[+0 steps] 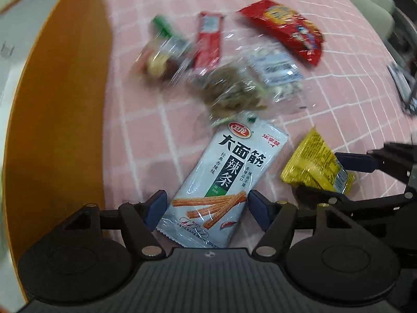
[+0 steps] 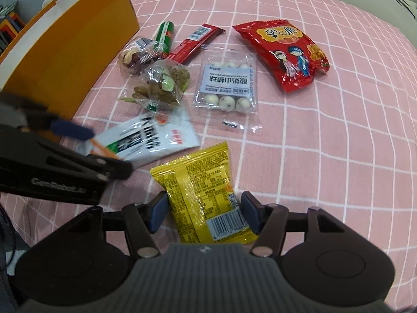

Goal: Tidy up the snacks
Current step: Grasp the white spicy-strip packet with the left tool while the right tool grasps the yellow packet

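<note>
My left gripper [image 1: 207, 206] is open with its jaws on either side of a pale grey-blue spicy-strip packet [image 1: 221, 182], which lies on the pink checked cloth; the packet also shows in the right wrist view [image 2: 148, 140]. My right gripper [image 2: 202, 212] is open around a yellow snack packet [image 2: 203, 195], also visible in the left wrist view [image 1: 316, 167]. I cannot tell whether the pads touch either packet. The left gripper [image 2: 86, 143] appears blurred in the right wrist view.
An orange box [image 2: 70, 47] stands at the left edge of the cloth. Beyond lie a clear bag of nuts [image 2: 161, 86], a mixed dried-fruit bag [image 2: 138, 54], a green tube [image 2: 165, 35], a red bar [image 2: 192, 43], a white-ball packet [image 2: 226, 83] and a red bag [image 2: 284, 52].
</note>
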The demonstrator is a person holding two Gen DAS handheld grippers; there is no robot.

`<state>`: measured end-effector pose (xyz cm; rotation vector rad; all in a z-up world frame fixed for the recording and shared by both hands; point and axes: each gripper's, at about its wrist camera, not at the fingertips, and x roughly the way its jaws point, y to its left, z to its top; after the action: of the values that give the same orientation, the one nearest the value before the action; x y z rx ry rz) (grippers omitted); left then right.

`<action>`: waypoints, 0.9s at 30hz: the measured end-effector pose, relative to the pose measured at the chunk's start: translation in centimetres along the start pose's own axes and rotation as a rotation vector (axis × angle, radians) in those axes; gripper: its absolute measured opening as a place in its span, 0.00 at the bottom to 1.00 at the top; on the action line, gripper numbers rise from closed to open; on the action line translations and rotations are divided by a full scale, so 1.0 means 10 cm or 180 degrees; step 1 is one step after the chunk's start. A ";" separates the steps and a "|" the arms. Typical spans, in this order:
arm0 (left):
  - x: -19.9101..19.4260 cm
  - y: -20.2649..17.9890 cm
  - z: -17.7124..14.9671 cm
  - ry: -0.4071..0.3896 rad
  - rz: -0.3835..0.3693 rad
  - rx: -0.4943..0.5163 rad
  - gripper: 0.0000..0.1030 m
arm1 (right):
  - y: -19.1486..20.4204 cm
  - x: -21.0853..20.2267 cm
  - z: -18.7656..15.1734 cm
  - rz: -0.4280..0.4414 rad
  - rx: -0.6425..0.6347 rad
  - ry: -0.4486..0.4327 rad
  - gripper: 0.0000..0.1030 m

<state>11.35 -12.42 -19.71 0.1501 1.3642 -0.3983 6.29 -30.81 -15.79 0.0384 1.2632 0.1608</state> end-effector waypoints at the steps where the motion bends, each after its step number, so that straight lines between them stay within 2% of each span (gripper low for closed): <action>1: -0.01 0.02 -0.04 0.0026 -0.0002 -0.0095 0.77 | -0.01 -0.01 -0.02 0.0022 0.0030 -0.0019 0.57; 4: -0.04 0.05 -0.16 0.0049 0.0003 -0.0285 0.77 | -0.03 -0.05 -0.09 0.0095 0.0094 -0.0063 0.58; 7: -0.05 0.08 -0.26 0.0049 -0.0021 -0.0330 0.78 | -0.03 -0.07 -0.15 0.0163 0.0101 -0.0105 0.58; 11: -0.06 0.04 -0.30 -0.0020 -0.0013 -0.0071 0.83 | -0.01 -0.08 -0.18 0.0262 0.0027 -0.0161 0.67; 15: -0.11 -0.02 -0.26 -0.0136 -0.0034 0.0220 0.85 | 0.05 -0.11 -0.20 0.0202 -0.0346 -0.0265 0.79; 18: -0.07 -0.10 -0.20 -0.0167 -0.0018 0.0401 0.86 | 0.07 -0.11 -0.20 0.0103 -0.0626 -0.0311 0.79; 23: 0.04 -0.24 -0.17 -0.0162 0.0107 0.0741 0.88 | 0.05 -0.06 -0.19 0.0079 -0.0708 -0.0267 0.79; 27: 0.09 -0.29 -0.14 -0.0196 0.0214 0.0791 0.89 | 0.08 -0.02 -0.23 0.0011 -0.0802 -0.0283 0.76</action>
<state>9.09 -14.83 -20.54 0.3850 1.2426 -0.5114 3.99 -30.20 -16.19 -0.1675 1.1465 0.3169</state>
